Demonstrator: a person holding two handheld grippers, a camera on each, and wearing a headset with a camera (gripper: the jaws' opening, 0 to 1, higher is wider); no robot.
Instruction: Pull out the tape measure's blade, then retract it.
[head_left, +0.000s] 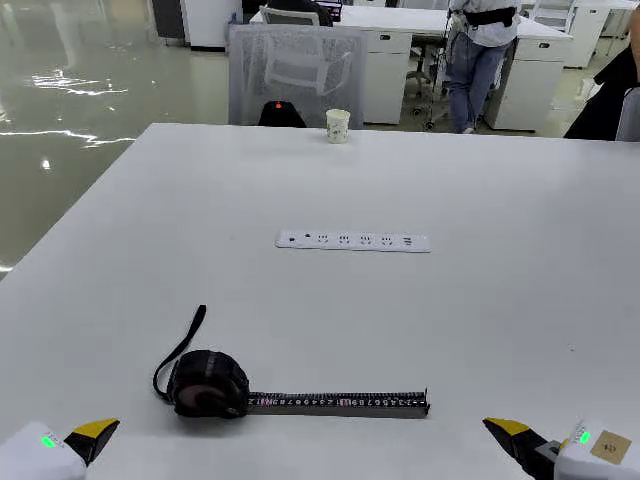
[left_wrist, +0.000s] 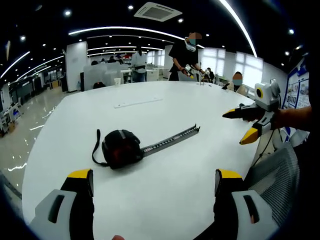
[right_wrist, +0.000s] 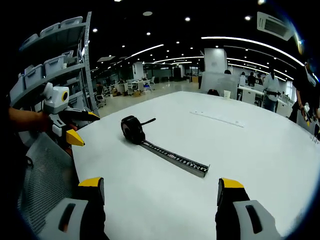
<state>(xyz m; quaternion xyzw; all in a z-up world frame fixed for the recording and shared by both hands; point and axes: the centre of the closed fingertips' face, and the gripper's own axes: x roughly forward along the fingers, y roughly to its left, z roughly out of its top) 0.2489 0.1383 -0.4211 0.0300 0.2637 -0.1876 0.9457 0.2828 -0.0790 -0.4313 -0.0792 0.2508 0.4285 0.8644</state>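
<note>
At the bottom corners of the head view both tools are cut off, showing one yellow tip apiece. The left gripper (left_wrist: 154, 176) shows both jaws in its own view, spread wide with nothing between them. The right gripper (right_wrist: 161, 184) is likewise released and empty. Each gripper view also catches the other tool from the side, jaws parted.

Between them, touching neither, the tape measure (head_left: 208, 383) lies on the white table (head_left: 500, 300), lower left of centre in the head view. Its blade (head_left: 338, 403) is out and lying flat, its long axis roughly level across the frame, with the hook end toward the right. The markings are too small to read. A strap (head_left: 180, 345) trails up-left from the case.

Farther back lies a power strip (head_left: 352, 241), then a paper cup (head_left: 338, 125) at the far edge.
</note>
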